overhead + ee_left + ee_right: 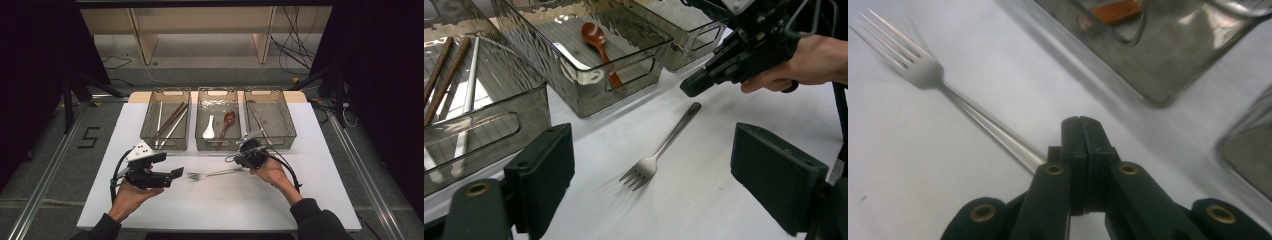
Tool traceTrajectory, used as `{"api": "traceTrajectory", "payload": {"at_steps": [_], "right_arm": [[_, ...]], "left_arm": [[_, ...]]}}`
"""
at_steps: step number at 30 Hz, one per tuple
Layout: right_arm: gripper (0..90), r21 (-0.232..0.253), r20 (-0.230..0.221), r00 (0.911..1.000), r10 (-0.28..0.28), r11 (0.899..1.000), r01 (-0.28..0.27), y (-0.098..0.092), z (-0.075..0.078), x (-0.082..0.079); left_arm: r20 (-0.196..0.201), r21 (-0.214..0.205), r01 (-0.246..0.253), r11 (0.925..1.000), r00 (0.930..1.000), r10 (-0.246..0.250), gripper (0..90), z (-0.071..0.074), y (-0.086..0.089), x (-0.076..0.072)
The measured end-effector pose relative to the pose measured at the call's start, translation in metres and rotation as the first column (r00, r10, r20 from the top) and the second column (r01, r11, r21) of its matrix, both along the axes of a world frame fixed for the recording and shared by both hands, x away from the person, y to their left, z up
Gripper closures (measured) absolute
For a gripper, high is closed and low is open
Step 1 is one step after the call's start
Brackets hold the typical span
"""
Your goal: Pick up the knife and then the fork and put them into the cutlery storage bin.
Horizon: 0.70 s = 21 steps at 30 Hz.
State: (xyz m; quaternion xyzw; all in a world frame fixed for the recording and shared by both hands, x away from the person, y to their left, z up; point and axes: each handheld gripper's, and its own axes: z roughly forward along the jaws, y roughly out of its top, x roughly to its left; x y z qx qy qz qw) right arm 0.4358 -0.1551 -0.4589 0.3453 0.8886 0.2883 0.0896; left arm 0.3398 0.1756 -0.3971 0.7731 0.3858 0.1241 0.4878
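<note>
Pressed flat together, the two black fingers (pixel 1072 137) of the right gripper (pixel 1081 122) meet right at the end of the fork's handle; whether the handle tip is pinched between them cannot be told, since the pads hide it. Seen from the left gripper view, the same closed tips (pixel 694 85) hang just above the handle end, with the person's right hand (pixel 809 60) behind them.

Silver and four-tined, the fork (pixel 212 174) lies flat on the white table (pixel 215 205), and every place below is given from it. Its tines point toward the left gripper (pixel 176 173), which sits just beside them, held level in the left hand (pixel 131 196) with its fingers (pixel 544 170) wide apart and nothing between them. Its handle runs the other way, to the right gripper (pixel 244 156).

Beyond the fork, three smoky clear bins stand in a row. The middle bin (pixel 217 145), straight behind the fork, holds a white spoon (pixel 209 129) and a red-brown spoon (pixel 227 122). The left bin (pixel 165 142), behind and left of the fork, holds chopsticks (pixel 170 122), some brown and some pale. The right bin (pixel 270 140), behind and right of the fork, holds something thin that is too faint to name.

Far left of the fork, off the table, a dark numeral 5 (pixel 90 136) is marked on the grey floor. No other writing can be read.
</note>
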Motion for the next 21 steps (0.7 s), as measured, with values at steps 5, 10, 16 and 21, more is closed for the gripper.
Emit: {"api": "traceTrajectory", "payload": {"at_steps": [5,10,16,21], "right_arm": [[90.0,-0.025,-0.02,0.9998,0.002,1.0,-0.003,0.004,-0.009,0.002],[90.0,-0.045,-0.042,0.9991,0.001,0.999,-0.003,0.005,-0.013,0.003],[90.0,-0.049,-0.042,0.9991,0.002,0.999,-0.004,0.005,-0.013,0.003],[90.0,-0.054,-0.091,0.9958,0.016,0.998,-0.021,0.005,-0.011,0.001]], "left_arm": [[-0.001,-0.001,0.0,1.0,1.0,0.0,17.2,0.0,0.0,0.0],[-0.001,0.001,0.0,1.0,1.0,0.0,17.2,0.0,0.0,0.0],[-0.004,0.002,0.002,1.0,1.0,-0.002,17.2,-0.001,-0.001,0.0],[-0.005,0.003,0.0,1.0,1.0,0.0,17.2,-0.001,-0.001,0.0]]}}
